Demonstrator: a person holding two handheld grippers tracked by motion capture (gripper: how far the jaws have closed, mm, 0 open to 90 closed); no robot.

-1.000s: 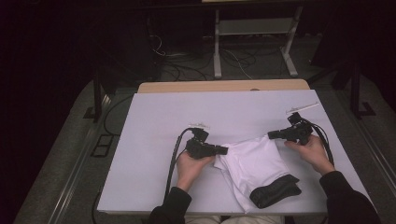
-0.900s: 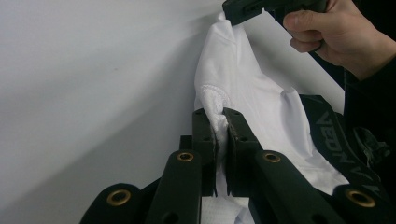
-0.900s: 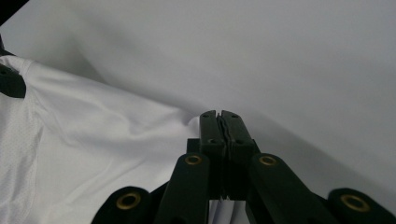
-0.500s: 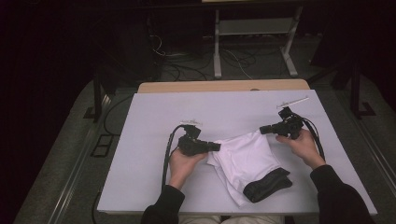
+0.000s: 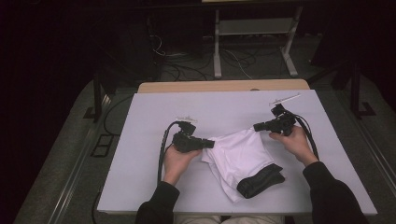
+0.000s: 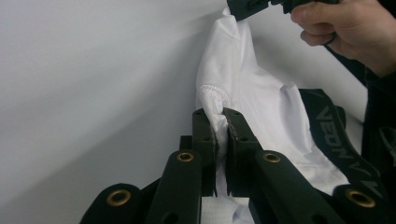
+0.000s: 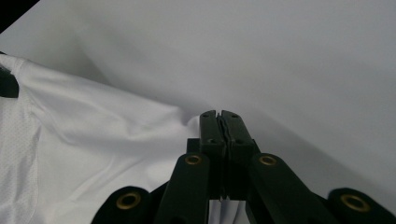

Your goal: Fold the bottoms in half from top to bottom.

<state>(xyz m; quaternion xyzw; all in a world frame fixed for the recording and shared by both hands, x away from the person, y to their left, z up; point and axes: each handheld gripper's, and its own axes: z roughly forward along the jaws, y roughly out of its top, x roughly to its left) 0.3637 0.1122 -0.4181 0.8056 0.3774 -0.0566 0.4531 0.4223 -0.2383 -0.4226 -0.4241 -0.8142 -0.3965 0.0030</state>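
A white garment (image 5: 240, 156) with a black waistband (image 5: 261, 181) lies on the white table (image 5: 154, 121), stretched between my two grippers. My left gripper (image 5: 211, 144) is shut on its left corner; in the left gripper view the cloth (image 6: 261, 102) is bunched between the jaws of that gripper (image 6: 223, 114). My right gripper (image 5: 256, 126) is shut on the far right corner. In the right gripper view a thin edge of cloth (image 7: 93, 140) is pinched at the gripper (image 7: 219, 115). The waistband (image 6: 334, 135) hangs toward the person's side.
Bare white tabletop surrounds the garment on the left and far side. A wooden strip (image 5: 224, 86) runs along the table's far edge. Beyond it stand a metal stand (image 5: 252, 28) and floor cables (image 5: 177, 60). A black cable (image 5: 163, 149) trails from the left gripper.
Both hands have shifted to the left and slightly away from the person, dragging the garment along with them. Both grips stay closed on the cloth.
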